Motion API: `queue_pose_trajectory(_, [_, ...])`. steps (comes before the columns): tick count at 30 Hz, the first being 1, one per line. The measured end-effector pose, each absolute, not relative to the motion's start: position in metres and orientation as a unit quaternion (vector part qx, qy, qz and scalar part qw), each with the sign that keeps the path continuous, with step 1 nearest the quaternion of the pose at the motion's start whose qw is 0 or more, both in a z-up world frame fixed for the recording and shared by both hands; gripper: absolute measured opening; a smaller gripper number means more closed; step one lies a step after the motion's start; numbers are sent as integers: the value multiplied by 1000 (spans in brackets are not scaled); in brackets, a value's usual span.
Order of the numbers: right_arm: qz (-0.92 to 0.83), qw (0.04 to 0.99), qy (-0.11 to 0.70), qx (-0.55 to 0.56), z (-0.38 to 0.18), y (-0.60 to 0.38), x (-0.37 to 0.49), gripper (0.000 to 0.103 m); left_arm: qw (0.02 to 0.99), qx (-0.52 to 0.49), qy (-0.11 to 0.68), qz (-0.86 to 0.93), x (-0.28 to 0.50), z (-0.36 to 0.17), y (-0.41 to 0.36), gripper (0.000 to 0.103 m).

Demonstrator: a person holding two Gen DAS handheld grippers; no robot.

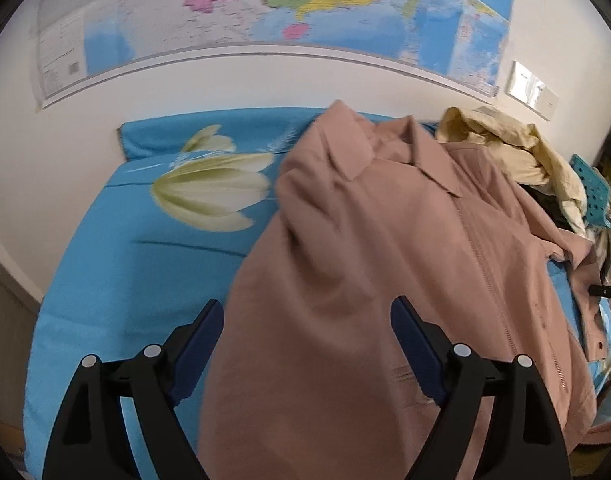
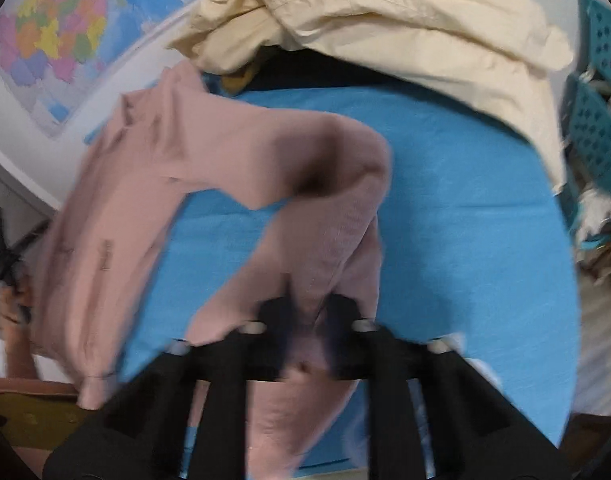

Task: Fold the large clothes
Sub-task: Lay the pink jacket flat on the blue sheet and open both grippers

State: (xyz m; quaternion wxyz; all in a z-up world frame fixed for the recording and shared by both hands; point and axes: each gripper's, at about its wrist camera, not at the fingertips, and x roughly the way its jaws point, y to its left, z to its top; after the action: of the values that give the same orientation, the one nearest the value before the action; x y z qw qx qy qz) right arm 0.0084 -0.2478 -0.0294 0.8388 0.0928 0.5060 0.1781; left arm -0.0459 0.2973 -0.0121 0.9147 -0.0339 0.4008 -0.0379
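bare blue sheet [image 2: 445,208] right, cream garment pile [image 2: 405,20] blocking behind

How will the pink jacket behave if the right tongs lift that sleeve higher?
Probably floppy: the jacket already sags and folds where the right tongs pinch its sleeve. Its body will likely drag over the sheet rather than rise as one piece. The left tongs stand open over it, so nothing pins it.

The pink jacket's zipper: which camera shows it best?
The left wrist view. There the zipper runs plainly down the front of the pink jacket. The right wrist view is blurred and shows mostly a sleeve pinched in the right gripper.
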Motion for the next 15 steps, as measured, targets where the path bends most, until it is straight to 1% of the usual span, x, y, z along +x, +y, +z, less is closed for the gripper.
queue_pose_trajectory(3, [252, 830, 474, 153, 3, -246, -3, 6, 916, -18, 397, -52, -43, -9, 284, 82])
queue_pose_trajectory(6, [340, 827, 416, 167, 58, -228, -21, 6, 919, -7, 389, -68, -41, -3, 275, 82])
queue_pose_trajectory(9, [423, 804, 382, 168, 99, -191, -29, 6, 920, -14, 378, -98, -38, 4, 266, 82])
queue_pose_trajectory(12, [473, 779, 382, 151, 112, -144, -20, 6, 920, -21, 368, -130, -36, 11, 253, 82])
queue_pose_trajectory(15, [484, 767, 404, 118, 103, -107, -9, 6, 922, -3, 359, -144, -39, 14, 239, 83])
